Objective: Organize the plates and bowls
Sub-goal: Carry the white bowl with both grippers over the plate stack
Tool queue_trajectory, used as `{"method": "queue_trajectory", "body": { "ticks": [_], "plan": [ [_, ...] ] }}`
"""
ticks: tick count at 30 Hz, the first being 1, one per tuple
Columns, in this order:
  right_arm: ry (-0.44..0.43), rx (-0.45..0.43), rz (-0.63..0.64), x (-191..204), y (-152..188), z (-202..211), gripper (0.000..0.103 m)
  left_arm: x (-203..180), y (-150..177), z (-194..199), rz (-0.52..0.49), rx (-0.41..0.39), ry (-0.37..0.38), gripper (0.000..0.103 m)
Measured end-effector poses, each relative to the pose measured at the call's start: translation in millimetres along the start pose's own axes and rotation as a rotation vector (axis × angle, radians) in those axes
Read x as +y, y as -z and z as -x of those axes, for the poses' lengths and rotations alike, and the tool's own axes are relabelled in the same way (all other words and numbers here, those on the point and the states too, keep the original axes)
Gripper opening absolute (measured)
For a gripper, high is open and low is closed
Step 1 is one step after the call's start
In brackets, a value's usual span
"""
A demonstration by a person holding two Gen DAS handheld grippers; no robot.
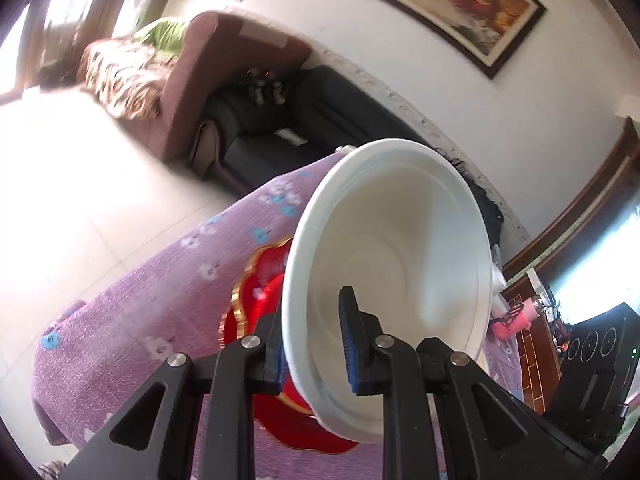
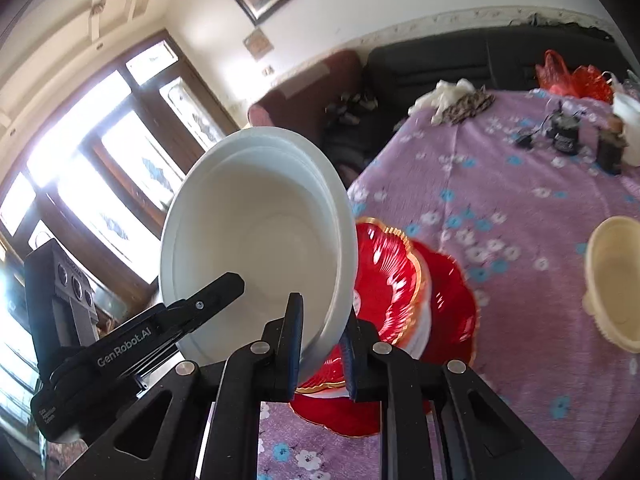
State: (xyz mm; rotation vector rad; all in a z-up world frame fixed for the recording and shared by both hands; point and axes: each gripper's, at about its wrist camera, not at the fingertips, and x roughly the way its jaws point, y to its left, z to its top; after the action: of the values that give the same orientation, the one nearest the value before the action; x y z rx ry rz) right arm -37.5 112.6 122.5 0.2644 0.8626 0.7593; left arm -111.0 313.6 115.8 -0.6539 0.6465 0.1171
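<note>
A stack of white bowls (image 1: 400,264) is held in the air, tilted, above the table. My left gripper (image 1: 314,344) is shut on its rim, one finger inside and one outside. My right gripper (image 2: 322,340) is shut on the opposite rim of the same white bowls (image 2: 260,236). The left gripper's body (image 2: 132,344) shows at the left of the right wrist view. Below the bowls, a stack of red plates with gold edges (image 2: 404,280) lies on the purple flowered tablecloth (image 2: 520,208); it also shows in the left wrist view (image 1: 260,292). A cream bowl (image 2: 616,284) stands at the right.
Small dark items (image 2: 564,136), a cloth heap (image 2: 456,100) and red bags (image 2: 572,76) sit at the table's far side. A black sofa (image 1: 280,128) and a brown armchair (image 1: 160,76) stand beyond the table. A pink item (image 1: 516,320) lies at the table's right end.
</note>
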Motion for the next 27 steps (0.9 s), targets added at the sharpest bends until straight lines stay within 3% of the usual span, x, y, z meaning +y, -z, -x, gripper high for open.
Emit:
{"method": "queue_trajectory", "body": {
  "ticks": [5,11,15,19,25,27],
  "plan": [
    [0.031,0.042,-0.003,-6,3,-23,0.019,5,0,-12,0.011,0.052,0.002,0.019],
    [0.075,0.058,-0.011,-15,3,-23,0.019,0,2,-28,0.002,0.09,0.013,0.02],
    [0.085,0.071,-0.037,-24,4,-22,0.019,10,-2,-35,0.021,0.092,0.013,0.036],
    [0.083,0.075,-0.06,-31,4,-23,0.019,6,-1,-23,0.008,0.046,-0.011,0.052],
    [0.095,0.033,-0.086,-34,4,-20,0.022,0,0,-8,-0.015,-0.009,-0.02,0.063],
    [0.084,0.012,-0.089,-35,3,-16,0.031,-2,0,-5,-0.024,-0.016,-0.023,0.064]
  ]
}}
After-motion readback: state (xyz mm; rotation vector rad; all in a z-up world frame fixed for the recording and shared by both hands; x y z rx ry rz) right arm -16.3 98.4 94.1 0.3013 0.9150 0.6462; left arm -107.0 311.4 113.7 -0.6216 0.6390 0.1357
